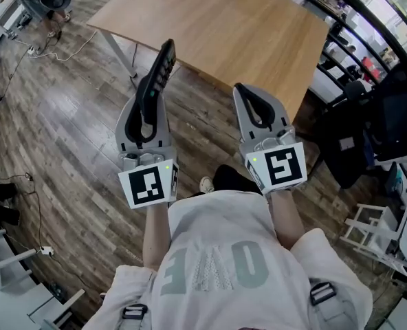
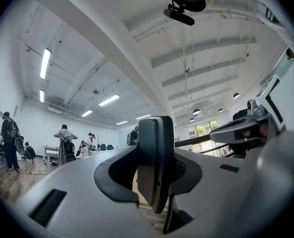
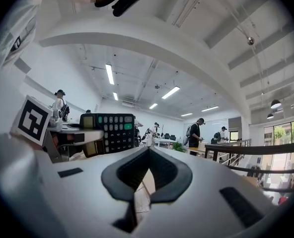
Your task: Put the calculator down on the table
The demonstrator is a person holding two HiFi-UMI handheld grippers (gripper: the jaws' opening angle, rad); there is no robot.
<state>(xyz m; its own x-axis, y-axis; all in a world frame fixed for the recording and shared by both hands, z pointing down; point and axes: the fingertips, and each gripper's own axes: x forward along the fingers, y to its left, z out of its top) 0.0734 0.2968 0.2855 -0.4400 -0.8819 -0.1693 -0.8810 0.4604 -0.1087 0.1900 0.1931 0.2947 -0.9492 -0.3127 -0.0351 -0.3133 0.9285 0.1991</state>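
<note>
L gripper point(image 1: 150, 89) is clamped on the calculator point(image 1: 164, 60), jaws partway apart. The calc. stands edge-up, poking toward 12 o'clock over the wood floor point(image 1: 73, 136), short of the table point(image 1: 224, 26). R gripper point(image 1: 243, 89) sits at its 3 o'clock, jaws together w/ nothing btwn.

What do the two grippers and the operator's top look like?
The left gripper and right gripper have grey bodies with black jaw pads. Each carries a white cube with black square markers and a small green light. The person wears a white T-shirt with grey print.
</note>
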